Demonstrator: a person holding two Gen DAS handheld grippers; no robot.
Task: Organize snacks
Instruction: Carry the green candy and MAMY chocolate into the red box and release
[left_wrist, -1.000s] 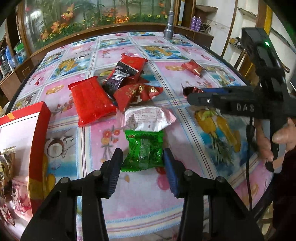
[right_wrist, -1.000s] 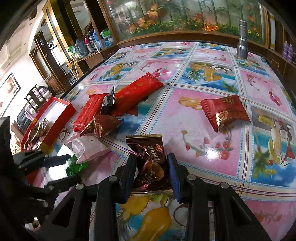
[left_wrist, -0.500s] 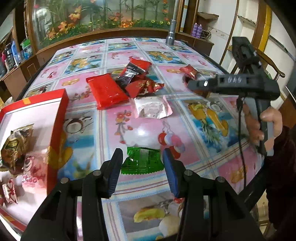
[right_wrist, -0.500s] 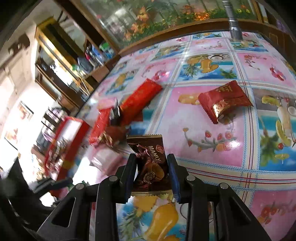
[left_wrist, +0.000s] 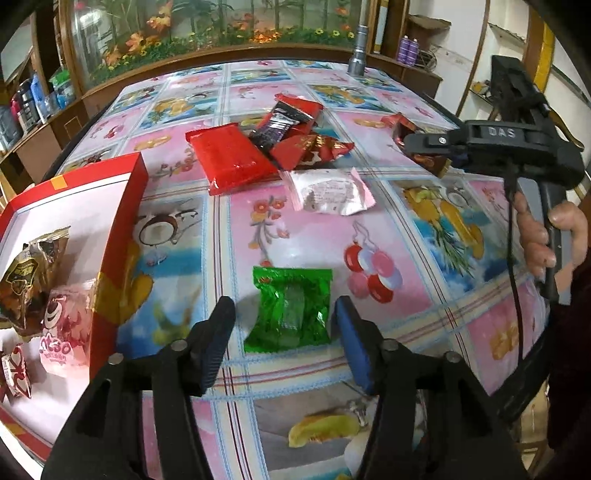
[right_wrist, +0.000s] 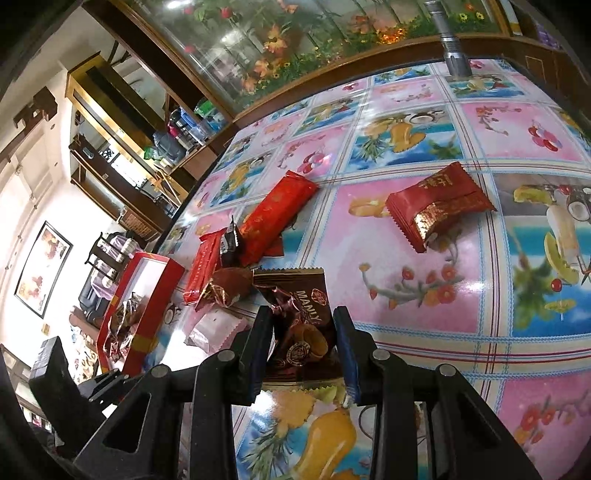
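On the fruit-print tablecloth (left_wrist: 436, 266), lying flat: green snack packet (left_wrist: 290, 308), between the fingers of the left gripper (left_wrist: 284, 328) but touched by neither pad. Angling steeply down toward the cloth, jaws opening, a clear gap showing on each side of the packet. Standing just left of it, the red box (left_wrist: 122, 236), already holding several wrapped snacks.

Over to the right, hovering above the table: right gripper (right_wrist: 304, 345), tilting downward and rolled so that the room leans in its view. Pinching a brown packet (right_wrist: 301, 332) printed MANLY, both pads pressing its sides, the packet's top end sticking out ahead of the fingertips. Gripping the handle from the side, a hand (left_wrist: 546, 236), fingers curling round it, dark sleeve behind.

Beyond, resting on the cloth: a pile of red wrappers (left_wrist: 236, 158), a pale pink packet (left_wrist: 330, 190) near it, and one dark red packet (right_wrist: 439, 203) well apart.
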